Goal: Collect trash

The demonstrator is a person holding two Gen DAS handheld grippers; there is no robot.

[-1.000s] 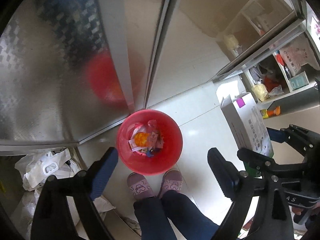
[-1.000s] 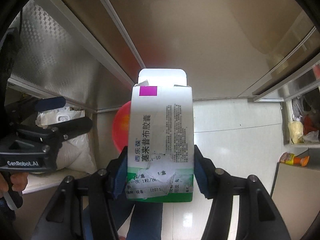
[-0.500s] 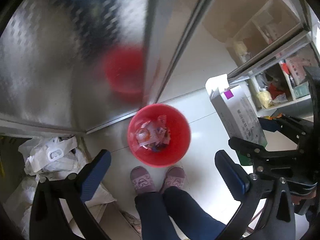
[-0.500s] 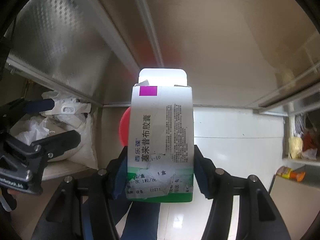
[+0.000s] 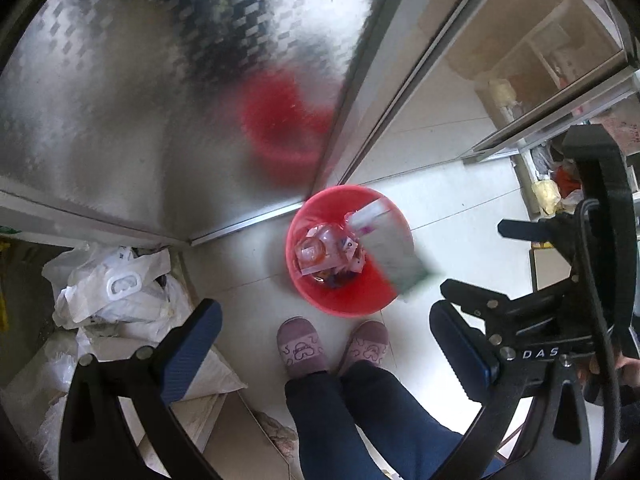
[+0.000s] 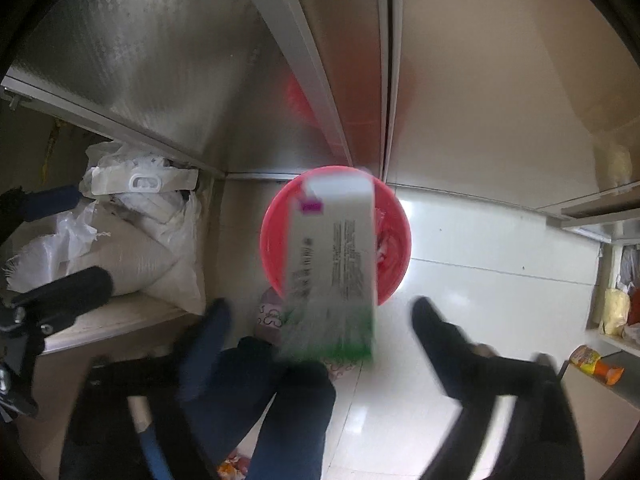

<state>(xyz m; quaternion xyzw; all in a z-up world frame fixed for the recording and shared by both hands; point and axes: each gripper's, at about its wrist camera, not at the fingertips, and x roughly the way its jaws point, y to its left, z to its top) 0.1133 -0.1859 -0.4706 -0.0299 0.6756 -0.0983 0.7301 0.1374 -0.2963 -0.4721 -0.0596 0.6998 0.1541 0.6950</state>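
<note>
A red bin (image 5: 340, 304) with wrappers inside stands on the white floor against a steel cabinet corner. A white and green medicine box (image 6: 332, 264) is blurred and loose in the air right over the bin (image 6: 274, 240). It lies between my right gripper's (image 6: 320, 314) fingers, whose jaws are opening, and neither pad touches it. The left wrist view shows the same box (image 5: 394, 248) tilted over the bin's right rim. My left gripper (image 5: 324, 320) hangs wide open above the floor near the bin, with nothing in it.
White plastic bags and a sack (image 5: 116, 292) are piled left of the bin. A person's slippers (image 5: 300, 348) and dark trouser legs stand just in front of it. Steel cabinet doors (image 5: 140, 100) rise behind. Shelves with packets (image 6: 592, 364) are at the right.
The right gripper's jaws have spread and let go of the medicine box, which now drops toward the bin. Both grippers have shifted, bringing the bin more under the right one.
</note>
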